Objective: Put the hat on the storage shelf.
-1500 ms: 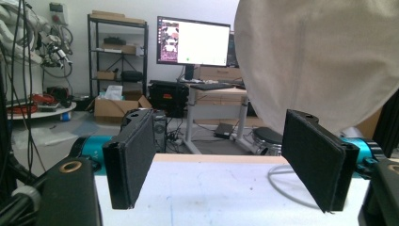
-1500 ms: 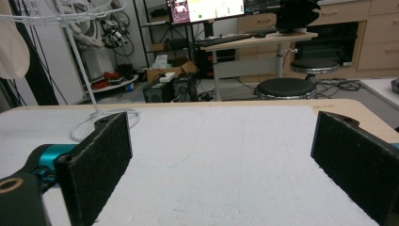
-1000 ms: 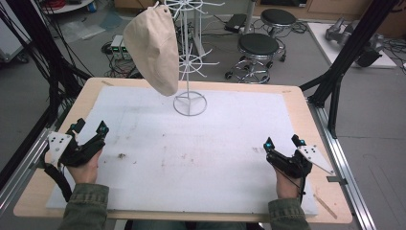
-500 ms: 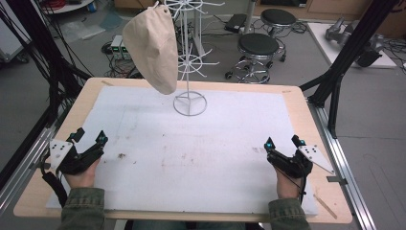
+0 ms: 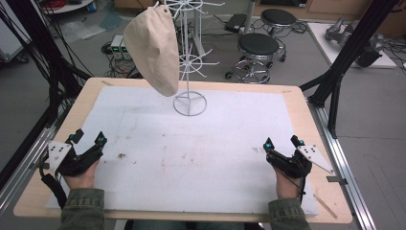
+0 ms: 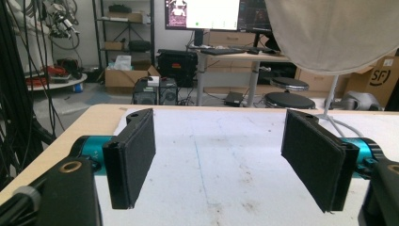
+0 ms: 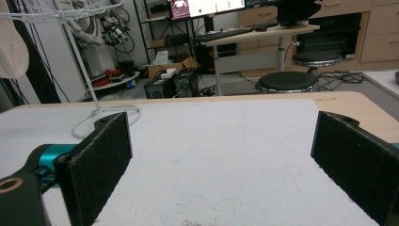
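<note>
We read the letters "SF" printed on a cardboard box (image 6: 380, 77) at the far right of the left gripper view; the monitor's text stays too blurred to read.

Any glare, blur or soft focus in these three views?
High view: even light, sharp, faint shadow under the wire stand. Left gripper view: monitor blown out, beige cap slightly soft up close. Right gripper view: near claw pads soft, background fairly clear.

1. A light wooden table (image 5: 306, 103) carries everything.
2. A white mat (image 5: 201, 158) lies flat on the table, covering most of it and bearing faint dark stains.
3. A white wire stand (image 5: 190, 103) has its ring base on the mat's far middle.
</note>
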`<state>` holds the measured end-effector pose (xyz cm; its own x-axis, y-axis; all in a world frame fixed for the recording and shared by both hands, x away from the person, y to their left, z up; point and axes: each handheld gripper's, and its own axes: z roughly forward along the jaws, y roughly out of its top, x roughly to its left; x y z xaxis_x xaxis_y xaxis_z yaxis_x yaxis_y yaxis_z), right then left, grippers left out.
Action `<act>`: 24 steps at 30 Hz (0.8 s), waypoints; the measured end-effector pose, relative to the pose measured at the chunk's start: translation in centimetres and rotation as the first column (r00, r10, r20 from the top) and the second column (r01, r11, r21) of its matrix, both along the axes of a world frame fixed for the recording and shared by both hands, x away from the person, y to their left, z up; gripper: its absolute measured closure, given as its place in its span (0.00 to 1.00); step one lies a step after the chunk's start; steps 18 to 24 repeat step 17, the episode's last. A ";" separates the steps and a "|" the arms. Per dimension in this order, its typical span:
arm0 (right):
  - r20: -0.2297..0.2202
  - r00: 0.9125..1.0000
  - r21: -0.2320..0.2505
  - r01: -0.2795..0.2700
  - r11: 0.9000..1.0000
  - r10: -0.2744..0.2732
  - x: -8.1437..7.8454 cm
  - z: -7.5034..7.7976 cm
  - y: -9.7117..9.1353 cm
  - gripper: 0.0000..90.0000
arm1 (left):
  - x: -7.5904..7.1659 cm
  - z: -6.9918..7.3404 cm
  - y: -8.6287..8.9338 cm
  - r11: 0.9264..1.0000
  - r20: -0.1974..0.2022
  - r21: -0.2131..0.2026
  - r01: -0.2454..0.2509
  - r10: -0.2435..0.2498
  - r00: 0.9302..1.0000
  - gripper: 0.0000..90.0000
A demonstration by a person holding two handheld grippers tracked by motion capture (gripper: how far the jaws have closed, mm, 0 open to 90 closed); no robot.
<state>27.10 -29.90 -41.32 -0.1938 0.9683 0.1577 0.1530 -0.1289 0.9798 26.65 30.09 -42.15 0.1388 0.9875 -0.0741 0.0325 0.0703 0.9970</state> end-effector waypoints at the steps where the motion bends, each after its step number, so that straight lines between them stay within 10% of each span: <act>1: -0.001 1.000 -0.001 0.000 1.000 0.000 0.0 0.0 0.0 0.05 | 0.0 0.0 0.0 1.000 -0.001 -0.003 0.002 -0.002 1.000 0.30; 24: -0.007 1.000 0.007 -0.008 1.000 0.008 0.1 -0.1 -0.1 0.05 | 0.2 0.0 -0.5 0.999 -0.005 0.035 0.022 -0.022 1.000 0.29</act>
